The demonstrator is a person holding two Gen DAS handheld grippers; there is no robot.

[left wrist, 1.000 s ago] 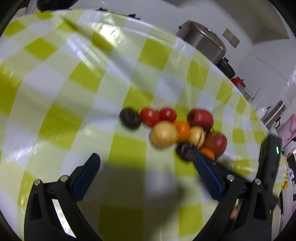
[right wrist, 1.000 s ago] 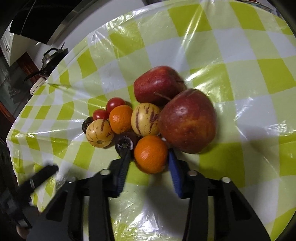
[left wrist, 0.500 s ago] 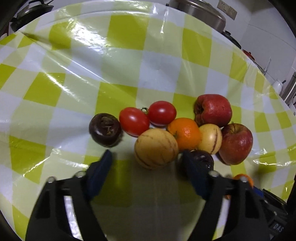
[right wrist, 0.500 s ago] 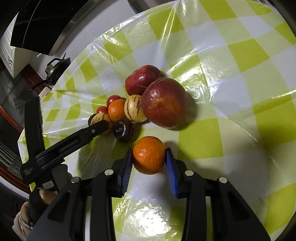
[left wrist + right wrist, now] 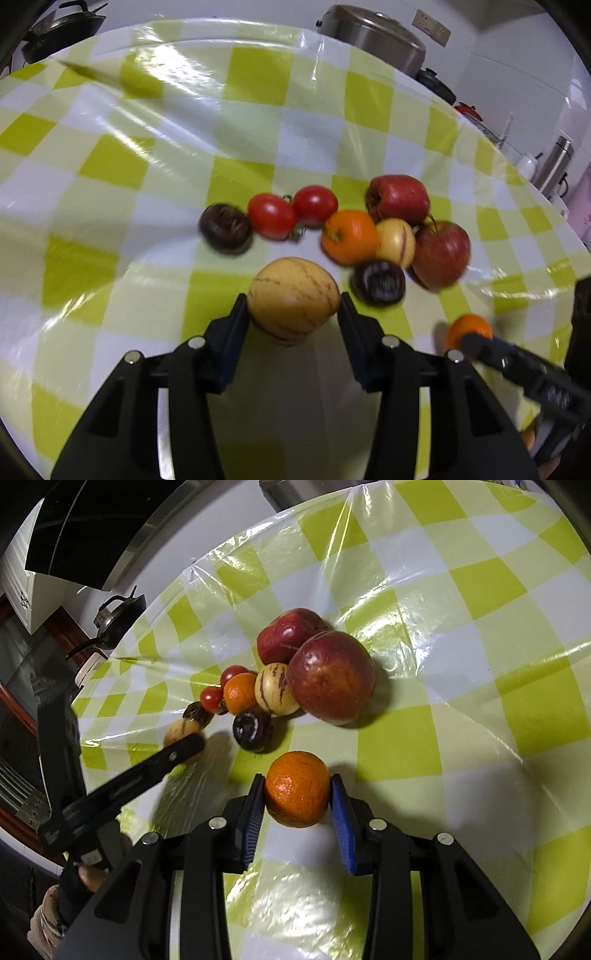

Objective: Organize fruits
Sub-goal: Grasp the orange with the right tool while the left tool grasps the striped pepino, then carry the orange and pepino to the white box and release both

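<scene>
Since half a second ago: both held fruits sit nearer, clear of the pile.
Left gripper (image 5: 293,308): fingers now pinch the striped yellow melon (image 5: 293,297), earlier only straddled.
Right gripper (image 5: 297,794): blue pads pinch the near orange (image 5: 297,788).
Pile, farther: dark fruit (image 5: 253,729), second orange (image 5: 349,236), tomatoes (image 5: 271,216), apples (image 5: 330,675) on checked tablecloth (image 5: 461,635).
Writing: none legible.
</scene>
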